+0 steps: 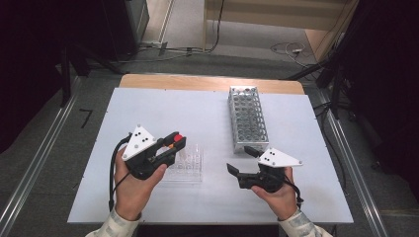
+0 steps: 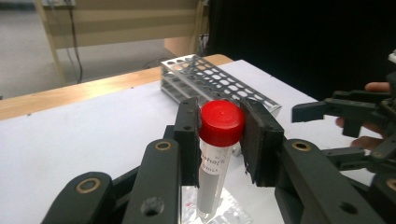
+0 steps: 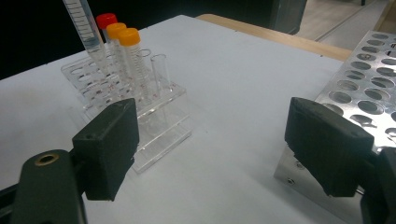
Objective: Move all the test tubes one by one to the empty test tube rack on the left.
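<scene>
Item: red-capped tube (image 2: 219, 140), clear plastic with printed lettering on its side, held upright in the left gripper (image 2: 219, 135), whose two black jaws are drawn in close and press on the cap and the neck just under it from both sides; the grip sits high, probably so that the tapered lower end stays free to drop into a hole. In the high view the left gripper (image 1: 177, 140) hangs over the near-left corner of the clear plastic rack (image 1: 187, 165), at about 7 o'clock from the table's middle, and the tube's lower end shows above that rack, not seated. Item: clear plastic rack (image 3: 135, 105), standing on the white table (image 1: 207, 118); it holds two orange-capped tubes (image 3: 123, 46) side by side, one more red-capped tube behind them, an open glass tube beside them and a tall graduated tube at the back, all upright in their holes. Item: metal rack (image 1: 247, 118), many round holes, at about 1 o'clock from the table's middle, lying lengthwise away from the person; judged the likely destination, since the tube is lifted clear of the plastic one. Item: right gripper (image 1: 243, 160), at about 5 o'clock, jaws spread wide with nothing between them, just beside the near end of the metal rack (image 3: 369, 93), seemingly waiting to steady or receive.
</scene>
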The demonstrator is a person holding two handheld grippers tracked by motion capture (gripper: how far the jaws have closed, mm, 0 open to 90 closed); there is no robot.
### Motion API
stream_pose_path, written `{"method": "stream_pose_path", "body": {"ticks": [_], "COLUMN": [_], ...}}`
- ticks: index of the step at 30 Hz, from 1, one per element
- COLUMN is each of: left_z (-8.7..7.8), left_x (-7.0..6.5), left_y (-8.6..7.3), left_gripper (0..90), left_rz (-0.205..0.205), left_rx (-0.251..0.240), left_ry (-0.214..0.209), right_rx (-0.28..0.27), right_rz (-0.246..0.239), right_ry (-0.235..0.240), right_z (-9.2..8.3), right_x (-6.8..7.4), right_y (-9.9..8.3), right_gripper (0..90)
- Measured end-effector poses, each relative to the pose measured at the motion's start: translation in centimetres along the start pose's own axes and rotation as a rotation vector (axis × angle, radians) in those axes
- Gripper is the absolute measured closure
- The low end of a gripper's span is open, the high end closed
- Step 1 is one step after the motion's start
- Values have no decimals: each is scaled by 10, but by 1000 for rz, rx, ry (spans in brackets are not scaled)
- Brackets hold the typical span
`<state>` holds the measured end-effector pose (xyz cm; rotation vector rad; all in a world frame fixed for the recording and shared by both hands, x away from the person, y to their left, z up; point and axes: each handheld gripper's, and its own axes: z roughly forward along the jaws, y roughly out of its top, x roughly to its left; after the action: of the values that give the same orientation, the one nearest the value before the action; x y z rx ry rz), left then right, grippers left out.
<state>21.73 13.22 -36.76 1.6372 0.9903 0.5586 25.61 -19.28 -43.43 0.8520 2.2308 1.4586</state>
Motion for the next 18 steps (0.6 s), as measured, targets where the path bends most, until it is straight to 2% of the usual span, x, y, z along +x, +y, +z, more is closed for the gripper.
{"method": "stream_pose_path", "body": {"ticks": [13, 18], "left_z": [-17, -23], "left_x": [33, 44], "left_y": [-2, -3], "left_gripper": [699, 700], "left_rz": [-46, -50], "left_rx": [6, 9], "left_ry": [96, 136], "right_rx": [3, 2], "right_rz": [9, 12], "right_ry": [-4, -2], "right_z": [0, 0], "right_x": [-2, -2], "right_y": [-1, -1], "right_gripper": [165, 167]}}
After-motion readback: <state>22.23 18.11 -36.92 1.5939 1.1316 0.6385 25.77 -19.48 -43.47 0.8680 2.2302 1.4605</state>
